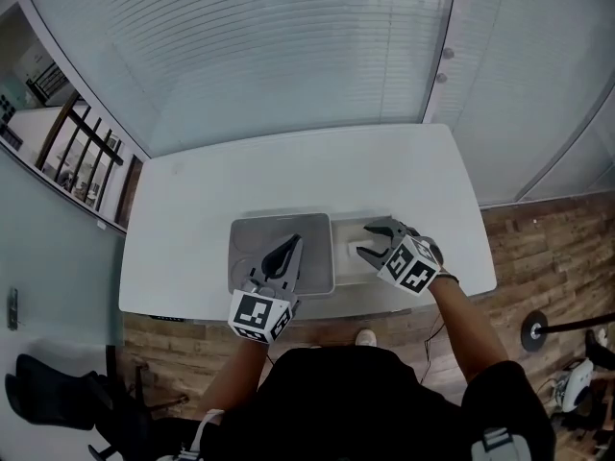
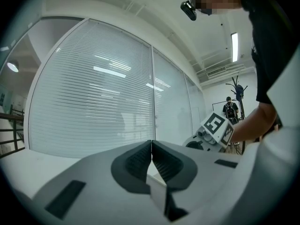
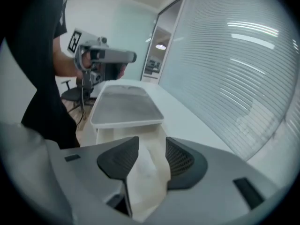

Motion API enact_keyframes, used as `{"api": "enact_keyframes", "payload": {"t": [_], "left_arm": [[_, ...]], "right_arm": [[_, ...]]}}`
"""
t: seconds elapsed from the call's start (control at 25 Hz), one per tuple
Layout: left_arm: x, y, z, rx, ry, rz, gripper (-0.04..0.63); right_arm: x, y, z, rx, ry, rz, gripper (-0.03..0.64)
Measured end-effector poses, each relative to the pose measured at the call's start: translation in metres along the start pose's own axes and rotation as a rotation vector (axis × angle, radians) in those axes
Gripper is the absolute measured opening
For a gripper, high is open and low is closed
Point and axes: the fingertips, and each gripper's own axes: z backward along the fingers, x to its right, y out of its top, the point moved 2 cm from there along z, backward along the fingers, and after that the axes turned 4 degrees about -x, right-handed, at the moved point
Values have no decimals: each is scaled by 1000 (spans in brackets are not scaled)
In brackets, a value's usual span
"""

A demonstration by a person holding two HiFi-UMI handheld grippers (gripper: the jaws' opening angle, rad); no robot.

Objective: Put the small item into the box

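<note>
A grey box (image 1: 250, 238) with a raised rim lies on the white table (image 1: 192, 219) near its front edge. Beside it on the right sits a small white item (image 1: 352, 257). My right gripper (image 1: 368, 240) hangs over that item, jaws open. In the right gripper view the pale item (image 3: 147, 172) lies between the spread pads of the right gripper (image 3: 152, 149); I cannot make out any pressing. The grey box (image 3: 124, 104) shows beyond it. My left gripper (image 1: 292, 248) is poised over the grey box, shut, with nothing between its pads. Its closed tips (image 2: 151, 149) point at the blinds.
The table's front edge (image 1: 317, 307) is just below both grippers, with wooden floor (image 1: 538, 248) to the right. A glass wall with blinds (image 1: 288, 56) stands behind the table. A black chair (image 1: 58, 392) is at lower left.
</note>
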Motion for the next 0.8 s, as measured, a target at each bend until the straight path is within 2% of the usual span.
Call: {"api": "enact_keyframes", "payload": {"t": [0.2, 0.32, 0.44, 0.64, 0.8], "left_arm": [[15, 1, -4, 1, -28, 0, 13], [21, 3, -5, 9, -44, -1, 14], [28, 4, -4, 18, -55, 6, 13], [33, 7, -7, 29, -54, 13, 14], [27, 13, -6, 50, -30, 17, 14]], "right_arm": [[19, 20, 42, 263, -158, -206, 143], [26, 34, 67, 375, -247, -260, 88], [27, 43, 87, 469, -296, -308, 16], [22, 60, 106, 553, -373, -334, 6], [18, 59, 111, 561, -434, -386, 5]]}}
